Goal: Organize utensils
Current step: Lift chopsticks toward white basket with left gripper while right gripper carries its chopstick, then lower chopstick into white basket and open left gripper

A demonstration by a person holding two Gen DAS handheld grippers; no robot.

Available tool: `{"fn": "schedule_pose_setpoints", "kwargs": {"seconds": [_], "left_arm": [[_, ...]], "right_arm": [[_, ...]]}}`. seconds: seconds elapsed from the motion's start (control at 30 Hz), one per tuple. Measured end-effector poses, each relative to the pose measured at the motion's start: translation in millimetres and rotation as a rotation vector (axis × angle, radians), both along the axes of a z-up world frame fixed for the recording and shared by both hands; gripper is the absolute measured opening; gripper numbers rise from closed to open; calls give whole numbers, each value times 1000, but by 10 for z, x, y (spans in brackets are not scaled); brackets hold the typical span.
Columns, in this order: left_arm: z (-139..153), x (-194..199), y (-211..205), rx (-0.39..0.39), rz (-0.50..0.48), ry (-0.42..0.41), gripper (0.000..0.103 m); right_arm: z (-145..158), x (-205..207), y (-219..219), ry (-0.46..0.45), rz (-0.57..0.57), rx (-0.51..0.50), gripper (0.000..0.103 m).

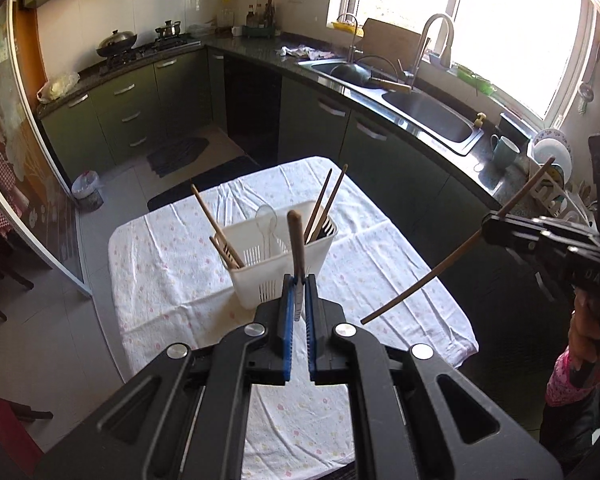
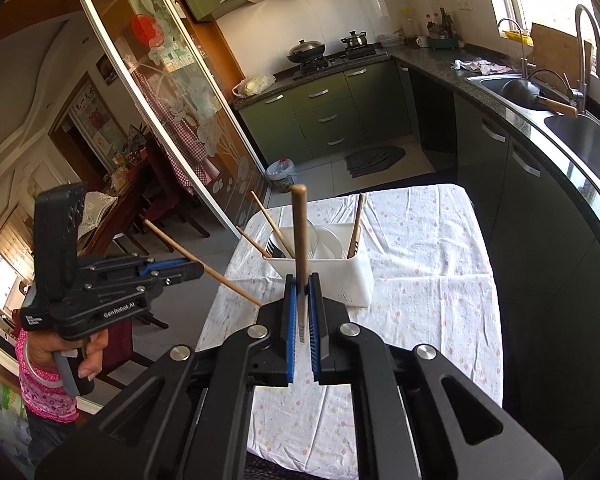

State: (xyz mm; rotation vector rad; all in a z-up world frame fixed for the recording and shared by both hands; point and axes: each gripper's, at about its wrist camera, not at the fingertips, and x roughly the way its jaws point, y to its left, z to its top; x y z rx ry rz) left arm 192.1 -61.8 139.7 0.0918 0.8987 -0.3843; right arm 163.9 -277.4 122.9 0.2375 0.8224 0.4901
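Note:
A white slotted utensil caddy (image 1: 278, 258) stands on the table with the floral cloth (image 1: 172, 264); it holds several chopsticks, a clear plastic spoon (image 1: 267, 216) and a fork. It also shows in the right wrist view (image 2: 340, 268). My left gripper (image 1: 299, 280) is shut on a brown chopstick (image 1: 296, 240) that stands upright above the table, in front of the caddy. My right gripper (image 2: 301, 278) is shut on a brown chopstick (image 2: 300, 224), upright near the caddy. In the left wrist view the right gripper (image 1: 490, 230) appears at the right.
Dark kitchen counter (image 1: 440, 120) with a double sink (image 1: 428, 108) runs along the right; a mug (image 1: 504, 152) and dish rack (image 1: 552, 184) stand on it. Stove with pots (image 1: 140, 44) at back left. A glass sliding door (image 2: 172, 112) and a bin (image 1: 87, 190) are left.

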Motion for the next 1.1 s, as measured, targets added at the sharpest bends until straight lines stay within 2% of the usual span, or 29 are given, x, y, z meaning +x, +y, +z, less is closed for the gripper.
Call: {"fn": "schedule_pose_setpoints", "kwargs": {"seconds": [0.13, 0.27, 0.37, 0.7, 0.77, 0.83, 0.87, 1.1], "left_arm": [[347, 148, -55, -3, 39, -86, 5], [431, 368, -99, 34, 95, -122, 5], [265, 569, -91, 43, 121, -86, 5], [-613, 994, -71, 116, 148, 94, 6], [-715, 996, -47, 101, 143, 117, 13], [-729, 939, -18, 78, 137, 100, 30], [-714, 892, -5, 70, 137, 80, 33], [-573, 350, 51, -18, 82, -67, 35]], "right_arm": [[-22, -5, -83, 5, -10, 7, 7], [-68, -6, -150, 14, -13, 13, 7], [-90, -4, -195, 17, -15, 18, 7], [10, 144, -168, 2, -27, 25, 7], [67, 211, -119, -12, -27, 31, 7], [128, 300, -65, -30, -36, 35, 7], [170, 356, -30, -39, -38, 39, 7], [302, 816, 190, -95, -122, -8, 7]]}}
